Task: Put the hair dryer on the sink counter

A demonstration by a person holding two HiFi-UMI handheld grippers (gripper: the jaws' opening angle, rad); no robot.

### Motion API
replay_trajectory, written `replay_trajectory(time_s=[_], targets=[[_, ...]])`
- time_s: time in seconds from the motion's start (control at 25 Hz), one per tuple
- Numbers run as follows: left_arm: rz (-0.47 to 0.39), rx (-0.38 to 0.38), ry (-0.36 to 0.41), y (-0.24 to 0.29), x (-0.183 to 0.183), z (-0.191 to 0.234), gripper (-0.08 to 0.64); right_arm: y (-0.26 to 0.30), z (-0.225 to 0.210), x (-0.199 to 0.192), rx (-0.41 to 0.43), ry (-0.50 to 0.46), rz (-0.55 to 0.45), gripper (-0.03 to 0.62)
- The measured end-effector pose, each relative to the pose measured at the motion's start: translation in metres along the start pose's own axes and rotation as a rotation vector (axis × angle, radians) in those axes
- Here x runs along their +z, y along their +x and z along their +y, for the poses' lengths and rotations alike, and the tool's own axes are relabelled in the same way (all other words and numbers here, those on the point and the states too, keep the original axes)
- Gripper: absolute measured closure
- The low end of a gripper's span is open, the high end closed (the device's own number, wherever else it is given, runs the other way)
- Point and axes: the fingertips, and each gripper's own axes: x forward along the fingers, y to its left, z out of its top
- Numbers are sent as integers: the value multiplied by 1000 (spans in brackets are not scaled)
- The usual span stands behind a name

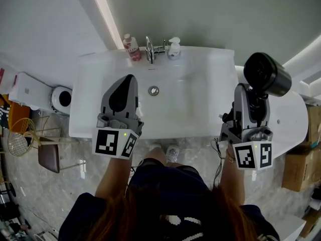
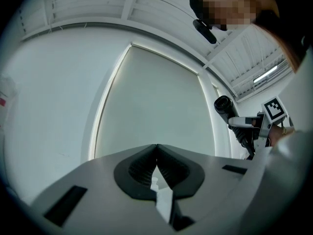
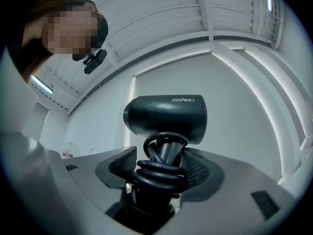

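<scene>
Head view: the person stands before the white sink counter (image 1: 210, 109), a gripper in each hand. The right gripper (image 1: 244, 92) is clamped on the handle of the black hair dryer (image 1: 267, 74), which is held up in the air. Its round barrel sits past the jaw tips, just off the counter's right end and above a second white surface there. The bare strip of counter to the right of the basin drain (image 1: 154, 90) lies to the dryer's left and a little ahead, so the right hand is plainly the nearer one. The left gripper (image 1: 128, 80) hangs over the basin's left half. At the back rim stand the faucet (image 1: 149, 49), a pink-labelled bottle (image 1: 132, 48) and a white pump bottle (image 1: 174, 48).

Left gripper view: the jaws are pressed together at their tips with nothing between them. It faces a pale wall panel, and the dryer shows far off at the right.

Right gripper view: the handle stands between the ribbed pads, wound with the coiled cord (image 3: 159, 173), and the pads press on it. The handle runs along the jaws — the barrel lies crosswise above them. I judge the set-down calls for a shift left, then lowering.
</scene>
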Motion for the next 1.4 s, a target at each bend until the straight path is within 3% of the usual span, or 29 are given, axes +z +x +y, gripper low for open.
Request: replay_trajectory(time_s=[0.32, 0.88, 1.12, 1.4], targets=[[-1, -41, -17, 59, -10, 10, 541, 38, -19, -15, -35, -5, 15, 295], [7, -186, -72, 151, -29, 20, 541, 104, -22, -43, -85, -30, 43, 295], [40, -192, -101, 173, -51, 12, 541, 118, -45, -72, -79, 6, 117, 295], [89, -145, -94, 194, -78, -8, 541, 133, -82, -108, -26, 44, 222, 295]])
